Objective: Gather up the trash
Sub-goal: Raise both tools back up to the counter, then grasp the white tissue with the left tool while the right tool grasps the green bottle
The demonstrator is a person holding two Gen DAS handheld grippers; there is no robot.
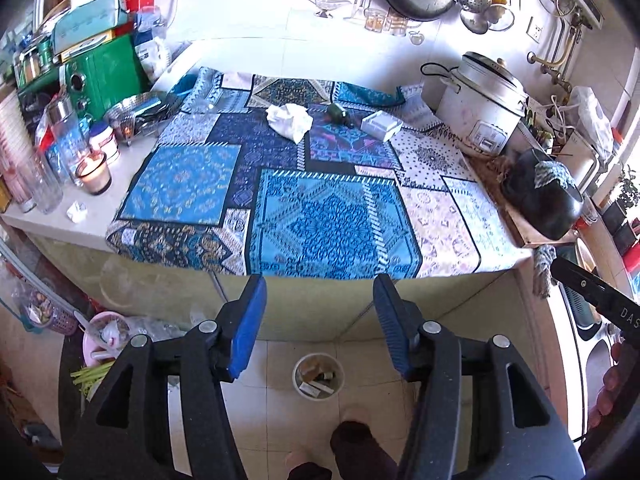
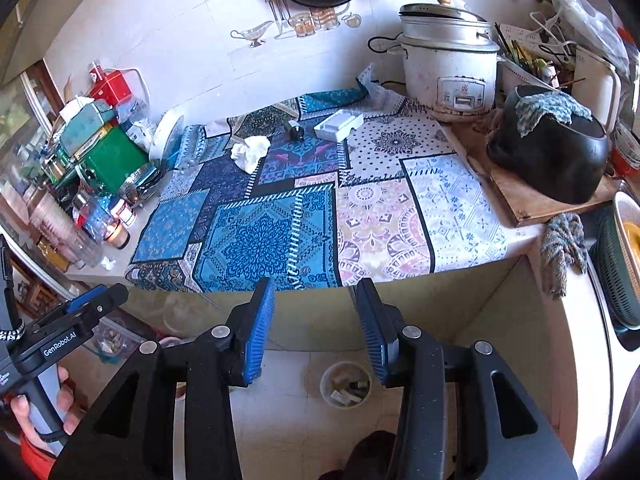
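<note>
A white worktop [image 1: 48, 220] along a pale tiled wall carries a patchwork cloth [image 1: 320, 208] in blue, teal and pink prints, its front edge hanging over. On the cloth's far part lie the trash: a crumpled white tissue [image 1: 290, 120], a small dark green bottle [image 1: 336, 113] on its side just beside it, and a flat white box [image 1: 381, 125] a little further right. A dented white rice cooker [image 1: 480, 108] stands at the right, a rounded black pot [image 1: 540, 196] on a wooden board nearer. Clutter of jars, a green tin and a lit candle [image 1: 94, 174] crowds the left. On the beige floor tiles below stands a round bin [image 1: 318, 374] with scraps inside. The left hand-held gripper [image 1: 320, 300] gapes moderately, empty; the right hand-held gripper [image 2: 316, 300] is narrower, also empty.
</note>
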